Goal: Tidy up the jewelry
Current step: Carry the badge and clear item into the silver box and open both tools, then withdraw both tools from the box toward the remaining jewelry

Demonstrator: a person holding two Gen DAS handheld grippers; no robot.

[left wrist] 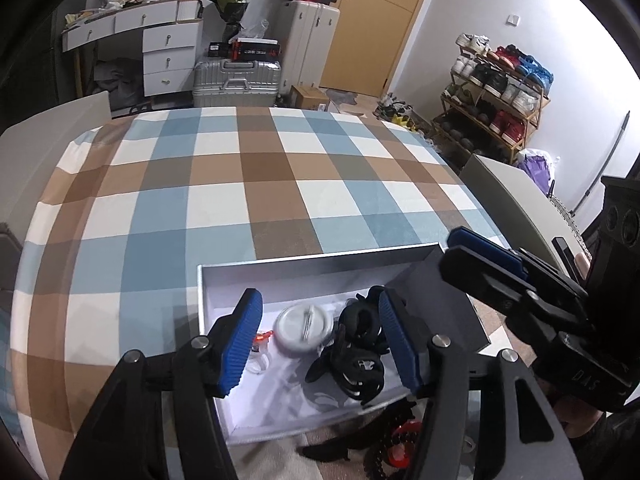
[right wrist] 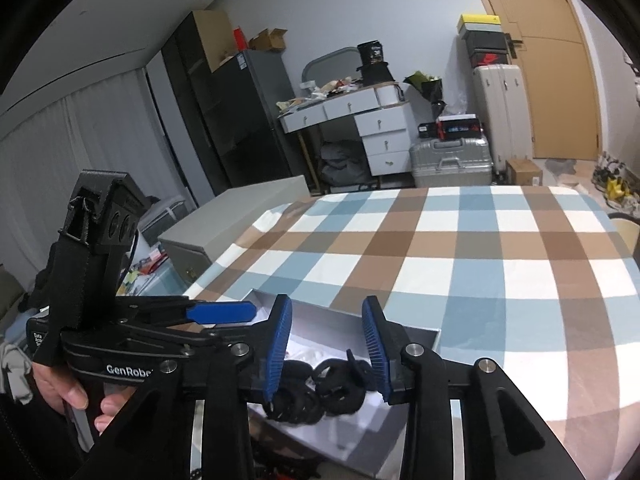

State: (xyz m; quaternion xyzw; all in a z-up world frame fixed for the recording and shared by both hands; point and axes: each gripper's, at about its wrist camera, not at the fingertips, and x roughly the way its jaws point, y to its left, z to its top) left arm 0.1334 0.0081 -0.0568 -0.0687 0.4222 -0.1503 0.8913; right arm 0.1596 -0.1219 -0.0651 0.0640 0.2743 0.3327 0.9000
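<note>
Left tongs (left wrist: pixel 320 340), blue-padded jaws standing apart and gripping nothing, are hovering directly over the tangled black hair-clips and ties (left wrist: pixel 356 354) lying inside the shallow white cardboard box (left wrist: pixel 320 262), nearer than the right tongs (right wrist: pixel 326 354), likewise parted and empty.

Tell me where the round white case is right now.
In the left wrist view the round white case lies inside the open box, between the left gripper's fingers, just left of the black hair ties.

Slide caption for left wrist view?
Left gripper open above white box holding black hair ties and round tin.
</note>
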